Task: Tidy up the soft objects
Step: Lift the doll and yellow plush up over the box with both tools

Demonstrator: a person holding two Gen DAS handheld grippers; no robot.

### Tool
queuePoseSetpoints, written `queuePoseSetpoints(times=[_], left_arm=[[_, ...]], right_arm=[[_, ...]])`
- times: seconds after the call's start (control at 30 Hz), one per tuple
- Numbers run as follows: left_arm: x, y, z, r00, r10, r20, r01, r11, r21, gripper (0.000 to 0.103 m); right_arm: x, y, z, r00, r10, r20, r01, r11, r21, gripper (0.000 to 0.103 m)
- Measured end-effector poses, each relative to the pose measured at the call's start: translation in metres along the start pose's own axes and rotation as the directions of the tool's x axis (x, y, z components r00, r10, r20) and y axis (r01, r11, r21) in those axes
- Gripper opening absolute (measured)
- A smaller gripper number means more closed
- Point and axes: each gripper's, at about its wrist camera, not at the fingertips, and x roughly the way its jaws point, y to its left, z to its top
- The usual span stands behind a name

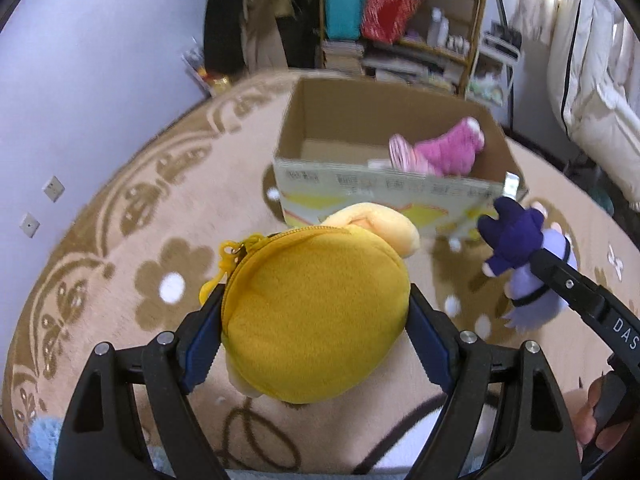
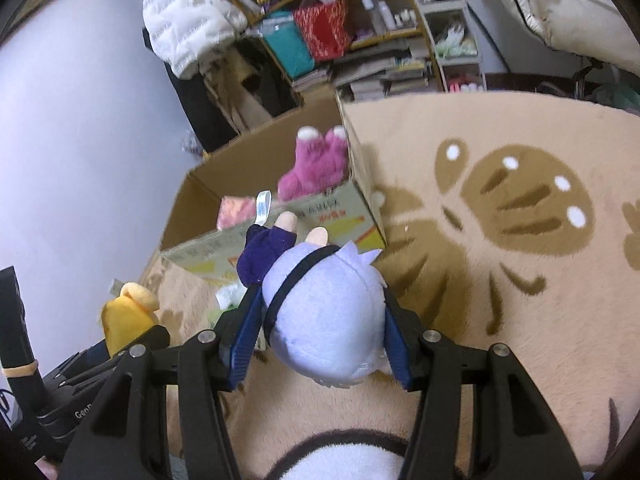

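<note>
Plush round yellow pouch (image 1: pixel 316 312) squeezed in left hand-held gripper (image 1: pixel 314 320); cardboard box (image 1: pixel 304 120) beyond.

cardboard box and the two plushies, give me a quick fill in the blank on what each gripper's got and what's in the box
1. The left gripper is shut on a ____ zippered plush pouch.
2. The right gripper is shut on a doll whose hair is pale ____.
3. Inside the open cardboard box lies a fuzzy ____ plush toy.
4. Both held toys hang above a beige ____ with brown patterns.

Missing words: yellow; purple; pink; rug
</note>
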Motion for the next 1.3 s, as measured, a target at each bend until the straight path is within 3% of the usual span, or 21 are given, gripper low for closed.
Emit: queuePoseSetpoints(times=[0.3,0.8,1.13,1.3], left_arm=[[-0.025,-0.004,0.006,0.989,0.039,0.141,-0.043,0.999,0.025,0.083],[-0.028,0.002,0.018,0.976,0.05,0.213,-0.053,0.999,0.007,0.083],[-0.036,-0.001,0.035,0.945,0.087,0.317,-0.104,0.994,0.034,0.083],[-0.028,0.003,0.053,0.937,0.079,0.339,-0.096,0.995,0.035,0.083]], right_arm=[[-0.019,0.001,0.003,0.997,0.015,0.073,-0.014,1.0,-0.013,0.059],[-0.027,0.004,0.006,0.988,0.053,0.144,-0.047,0.998,-0.046,0.059],[-0.029,-0.004,0.018,0.97,0.069,0.234,-0.061,0.997,-0.041,0.059],[-0.024,-0.006,0.03,0.963,0.072,0.261,-0.057,0.996,-0.061,0.059]])
